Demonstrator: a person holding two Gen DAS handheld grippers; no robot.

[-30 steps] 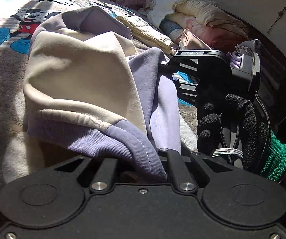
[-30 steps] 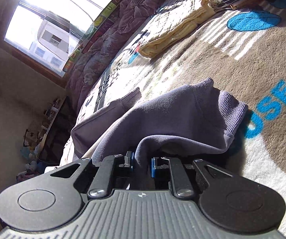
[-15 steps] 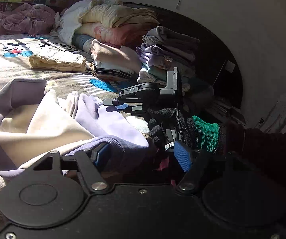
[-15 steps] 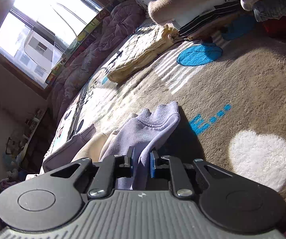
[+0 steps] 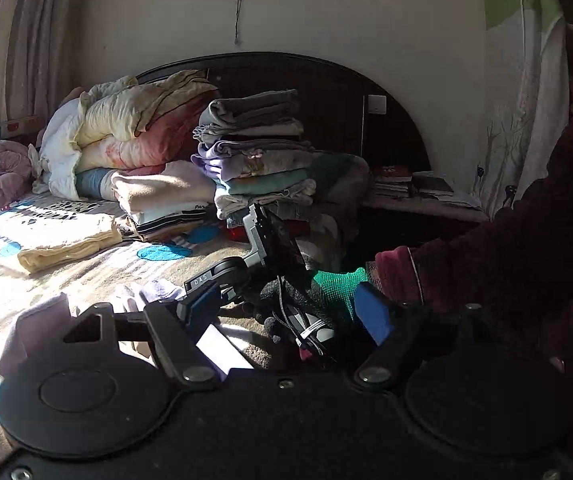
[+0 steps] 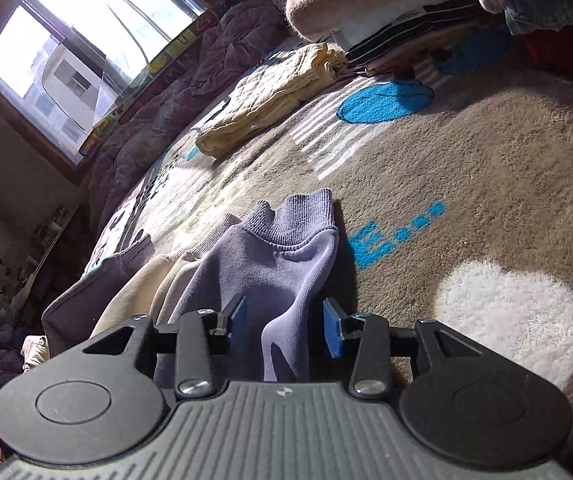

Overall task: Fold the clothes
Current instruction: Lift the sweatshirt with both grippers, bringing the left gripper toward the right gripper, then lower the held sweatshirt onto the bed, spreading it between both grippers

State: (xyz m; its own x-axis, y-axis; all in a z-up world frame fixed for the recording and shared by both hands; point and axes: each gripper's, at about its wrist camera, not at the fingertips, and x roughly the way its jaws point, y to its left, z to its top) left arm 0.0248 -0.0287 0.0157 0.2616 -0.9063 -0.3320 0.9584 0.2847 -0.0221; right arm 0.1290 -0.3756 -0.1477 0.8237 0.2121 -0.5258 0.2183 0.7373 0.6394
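Observation:
A purple and cream sweatshirt (image 6: 246, 264) lies bunched on the patterned bed blanket (image 6: 486, 168). Its purple sleeve with a ribbed cuff runs between the blue pads of my right gripper (image 6: 284, 322), which is open around it. In the left wrist view my left gripper (image 5: 286, 310) is open and holds nothing. The sweatshirt (image 5: 38, 320) shows low at the left there. The right gripper (image 5: 222, 276), held in a black and green glove, sits just ahead of the left one.
Stacks of folded clothes (image 5: 258, 156) and rolled quilts (image 5: 134, 128) stand against the dark headboard (image 5: 326, 80). A folded yellow garment (image 6: 270, 96) lies on the blanket. A window (image 6: 82, 48) and a purple quilt (image 6: 190, 80) line the far side.
My right gripper has opened and let go of the purple sleeve. My left gripper, open since half a second ago, has lifted away from the sweatshirt and now faces the headboard.

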